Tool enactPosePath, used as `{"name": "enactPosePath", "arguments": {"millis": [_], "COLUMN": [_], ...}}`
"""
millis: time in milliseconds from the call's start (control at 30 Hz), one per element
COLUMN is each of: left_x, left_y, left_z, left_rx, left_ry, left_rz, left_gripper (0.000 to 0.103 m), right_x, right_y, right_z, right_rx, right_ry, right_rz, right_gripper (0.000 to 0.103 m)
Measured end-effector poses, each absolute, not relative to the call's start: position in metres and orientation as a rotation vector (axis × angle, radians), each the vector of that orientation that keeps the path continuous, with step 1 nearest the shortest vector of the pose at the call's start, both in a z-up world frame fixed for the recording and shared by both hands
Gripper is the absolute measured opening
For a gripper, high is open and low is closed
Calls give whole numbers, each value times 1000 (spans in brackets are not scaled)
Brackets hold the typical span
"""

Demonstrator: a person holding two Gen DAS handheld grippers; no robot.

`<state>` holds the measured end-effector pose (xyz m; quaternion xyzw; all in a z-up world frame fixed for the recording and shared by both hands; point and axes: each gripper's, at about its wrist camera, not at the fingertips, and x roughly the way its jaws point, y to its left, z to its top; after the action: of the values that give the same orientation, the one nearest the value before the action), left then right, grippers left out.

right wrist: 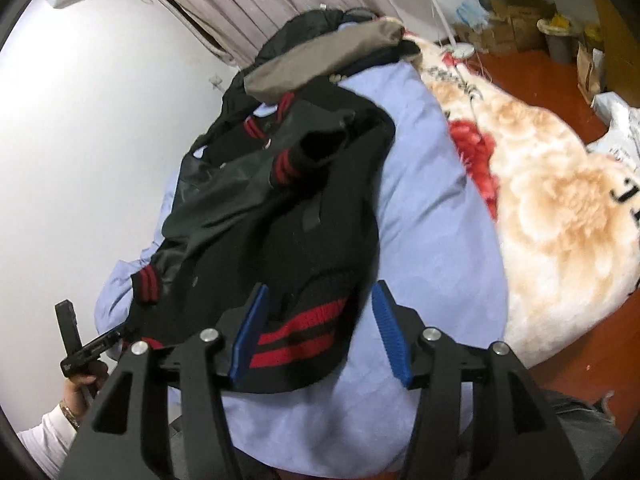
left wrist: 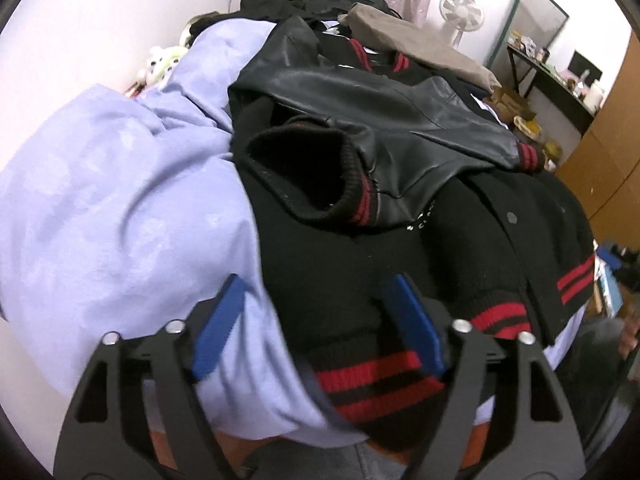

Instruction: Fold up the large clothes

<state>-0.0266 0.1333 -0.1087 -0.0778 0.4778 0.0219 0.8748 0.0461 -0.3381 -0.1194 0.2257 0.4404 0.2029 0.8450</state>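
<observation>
A black varsity jacket (left wrist: 460,220) with leather sleeves (left wrist: 380,104) and red-striped ribbed hem lies on a lavender bed cover (left wrist: 120,208); both sleeves are folded across its body. It also shows in the right wrist view (right wrist: 288,216). My left gripper (left wrist: 316,292) is open, its blue pads straddling the jacket's near left hem corner (left wrist: 372,376). My right gripper (right wrist: 320,304) is open over the near right hem corner (right wrist: 296,336). Neither holds cloth.
More clothes, black and taupe (left wrist: 420,44), are piled at the bed's far end. A cream flowered blanket (right wrist: 552,184) lies on the bed's right. A fan (left wrist: 460,12), desk (left wrist: 560,76) and wooden wardrobe (left wrist: 608,152) stand to the right. A wall runs along the left.
</observation>
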Motion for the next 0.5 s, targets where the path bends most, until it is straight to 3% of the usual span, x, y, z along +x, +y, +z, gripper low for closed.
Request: {"name": "enactPosePath", "arguments": {"millis": [167,367,500], "left_x": [-38,-65,-61], "left_y": [118,125,129], "left_z": [-108,-85,-94], "left_rx": [-126,-389,-399], "left_ry": [949,797,833], "left_rz": [73,-27,22], "left_gripper": [80,80,80], "right_x": [55,62,65], "right_y": [-318,-303,-312], "right_z": [-141,-147,-149], "right_rx": [470,421,508], "right_ry": [983,1011,1014], "right_rz": [495,488,514], "right_gripper": [55,55,56]}}
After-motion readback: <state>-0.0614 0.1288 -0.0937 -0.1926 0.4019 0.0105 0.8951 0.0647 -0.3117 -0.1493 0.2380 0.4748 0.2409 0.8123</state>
